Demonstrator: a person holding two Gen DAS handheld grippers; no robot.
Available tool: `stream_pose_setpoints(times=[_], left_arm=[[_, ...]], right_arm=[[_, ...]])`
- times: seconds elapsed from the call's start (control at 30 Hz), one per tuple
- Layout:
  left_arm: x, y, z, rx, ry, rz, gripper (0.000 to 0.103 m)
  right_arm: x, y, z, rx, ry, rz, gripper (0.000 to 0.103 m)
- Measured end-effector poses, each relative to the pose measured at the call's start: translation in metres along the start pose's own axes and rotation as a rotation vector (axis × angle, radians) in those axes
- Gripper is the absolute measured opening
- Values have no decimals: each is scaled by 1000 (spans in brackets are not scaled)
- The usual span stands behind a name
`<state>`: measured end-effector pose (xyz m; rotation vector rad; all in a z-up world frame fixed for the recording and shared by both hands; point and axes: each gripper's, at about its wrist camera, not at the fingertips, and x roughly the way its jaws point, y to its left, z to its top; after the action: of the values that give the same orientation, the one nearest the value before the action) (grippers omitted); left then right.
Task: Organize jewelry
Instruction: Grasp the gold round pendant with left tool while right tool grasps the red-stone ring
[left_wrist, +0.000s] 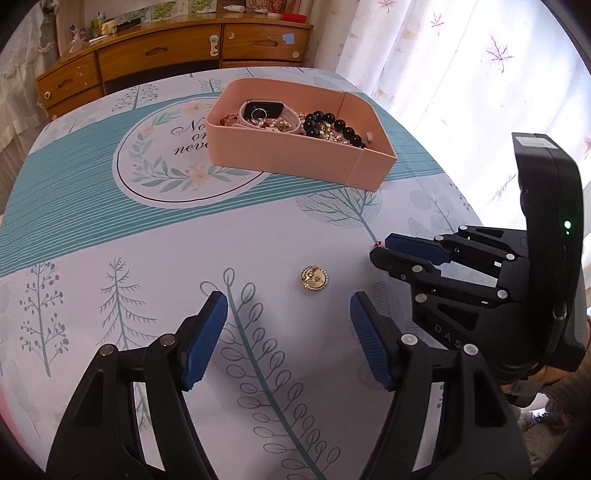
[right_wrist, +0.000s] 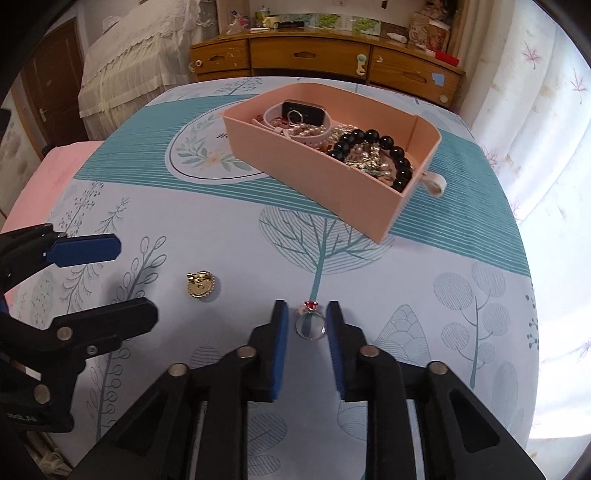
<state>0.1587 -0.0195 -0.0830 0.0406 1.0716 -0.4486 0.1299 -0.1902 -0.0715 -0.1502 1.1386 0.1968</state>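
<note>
While ring (right_wrist: 311, 325) lies flat, red stone pointing away, right fingers (right_wrist: 308, 314) narrow around it, left fingers (left_wrist: 289, 306) wide.

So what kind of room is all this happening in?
Most likely a bedroom at home. A wooden dresser cluttered with small bottles stands behind the table, a lace cover drapes something bulky at the left, and light curtains hang at the window.

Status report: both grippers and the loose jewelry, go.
Right gripper straddling red-stone ring, not pinched. Left gripper open near gold brooch. Nothing blocking pink box.
</note>
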Motion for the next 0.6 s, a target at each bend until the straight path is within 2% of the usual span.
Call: stream_pose_setpoints(times=[0.13, 0.17, 0.23, 0.3, 0.37, 0.5, 0.6], left_arm=[[8, -4, 2, 11, 25, -11, 66], [11, -5, 4, 13, 29, -12, 64], [16, -8, 7, 16, 41, -16, 51], [22, -10, 9, 22, 60, -19, 43], [29, -13, 10, 30, 79, -13, 38], [34, -21, 14, 55, 80, 13, 37], [37, -28, 17, 82, 89, 54, 28]], right_arm=[[0, -2, 1, 11, 0, 23, 15], [0, -5, 1, 32, 1, 37, 15], [-2, -12, -1, 67, 0, 57, 15], [-5, -18, -3, 94, -3, 69, 15], [-8, -22, -6, 113, -8, 78, 15], [-12, -28, -11, 136, -20, 88, 15], [-15, -30, -14, 149, -30, 93, 15]])
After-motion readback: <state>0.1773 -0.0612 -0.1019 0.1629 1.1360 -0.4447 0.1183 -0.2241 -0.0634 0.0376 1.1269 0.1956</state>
